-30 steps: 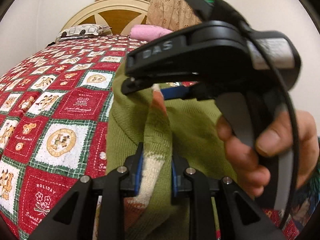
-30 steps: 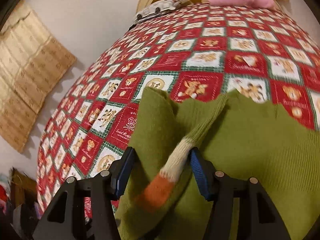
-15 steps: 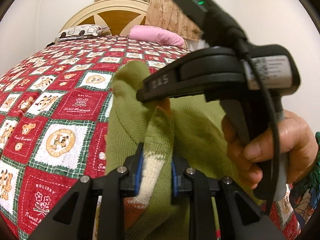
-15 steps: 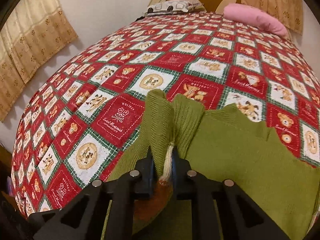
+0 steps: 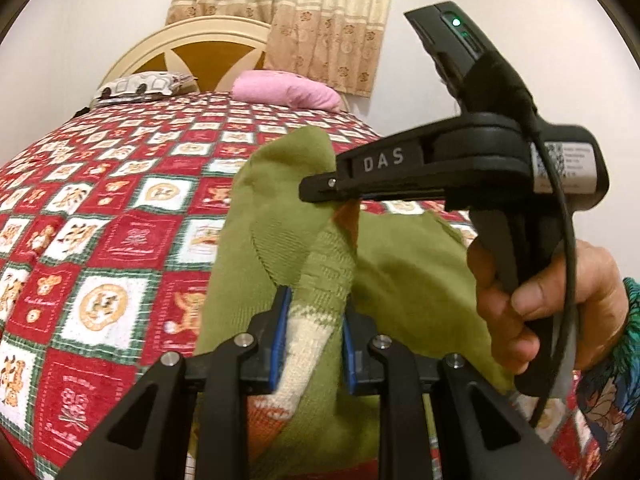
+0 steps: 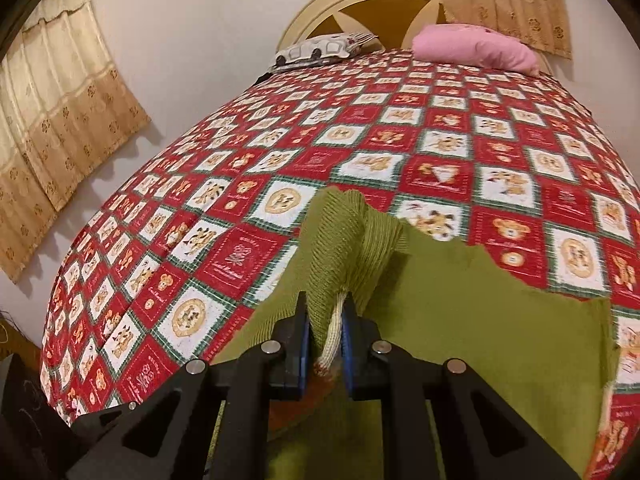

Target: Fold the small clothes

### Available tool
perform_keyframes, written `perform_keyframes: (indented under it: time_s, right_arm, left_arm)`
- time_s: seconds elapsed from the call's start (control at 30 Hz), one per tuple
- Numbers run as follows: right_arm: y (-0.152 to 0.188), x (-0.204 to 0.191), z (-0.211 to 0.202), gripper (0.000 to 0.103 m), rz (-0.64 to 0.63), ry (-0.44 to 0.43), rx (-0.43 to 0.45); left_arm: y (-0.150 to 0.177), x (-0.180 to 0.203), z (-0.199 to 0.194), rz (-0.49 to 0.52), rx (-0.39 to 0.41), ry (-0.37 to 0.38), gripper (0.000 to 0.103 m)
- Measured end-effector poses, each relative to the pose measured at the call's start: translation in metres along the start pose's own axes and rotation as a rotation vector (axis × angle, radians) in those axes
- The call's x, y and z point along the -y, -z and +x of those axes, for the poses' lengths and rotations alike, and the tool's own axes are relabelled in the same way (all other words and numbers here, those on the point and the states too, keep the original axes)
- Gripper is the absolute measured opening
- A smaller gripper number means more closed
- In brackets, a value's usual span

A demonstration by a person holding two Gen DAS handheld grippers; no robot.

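A small olive-green knit sweater [image 5: 404,272] with cream and orange bands lies partly lifted over the red patchwork bedspread [image 5: 100,216]. My left gripper [image 5: 314,336] is shut on its cream-banded edge. My right gripper [image 6: 324,340] is shut on a bunched fold of the same sweater [image 6: 480,320], holding it above the bed. The right gripper's black body [image 5: 460,168] and the hand holding it fill the right of the left wrist view, its tips on the raised green fold.
A pink pillow [image 6: 476,48] and a patterned pillow [image 6: 324,52] lie at the headboard [image 5: 200,52]. Curtains [image 6: 60,120] hang on the left wall. The bedspread [image 6: 360,140] stretches far ahead of the sweater.
My right gripper has shut on the sweater fold and lifted it higher. The left gripper has stayed shut on the banded edge.
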State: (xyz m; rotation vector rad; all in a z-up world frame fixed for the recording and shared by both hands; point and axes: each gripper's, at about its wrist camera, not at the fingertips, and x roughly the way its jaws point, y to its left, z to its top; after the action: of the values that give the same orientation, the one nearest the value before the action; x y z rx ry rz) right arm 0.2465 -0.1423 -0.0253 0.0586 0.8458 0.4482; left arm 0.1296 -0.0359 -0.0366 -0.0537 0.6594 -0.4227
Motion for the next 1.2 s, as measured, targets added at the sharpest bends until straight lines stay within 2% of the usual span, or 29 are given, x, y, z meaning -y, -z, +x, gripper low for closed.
perform_keyframes:
  time_s: [0.2, 0.7, 0.93, 1.0, 1.2]
  right_arm:
    - [0.010, 0.035, -0.023, 0.012, 0.039, 0.032, 0.015]
    - [0.030, 0.112, -0.071, 0.012, 0.097, 0.108, 0.049]
    - [0.042, 0.144, -0.073, 0.012, 0.120, 0.145, 0.028]
    - [0.047, 0.153, -0.071, 0.012, 0.128, 0.153, 0.019]
    - [0.063, 0.179, -0.068, 0.012, 0.168, 0.153, 0.008]
  left_arm:
    - [-0.006, 0.038, 0.007, 0.063, -0.009, 0.029, 0.024]
    - [-0.011, 0.112, 0.030, 0.139, -0.061, 0.102, 0.024]
    - [-0.006, 0.145, 0.049, 0.174, -0.093, 0.099, 0.024]
    - [-0.003, 0.154, 0.056, 0.183, -0.111, 0.101, 0.020]
    - [0.004, 0.172, 0.069, 0.209, -0.133, 0.103, 0.017]
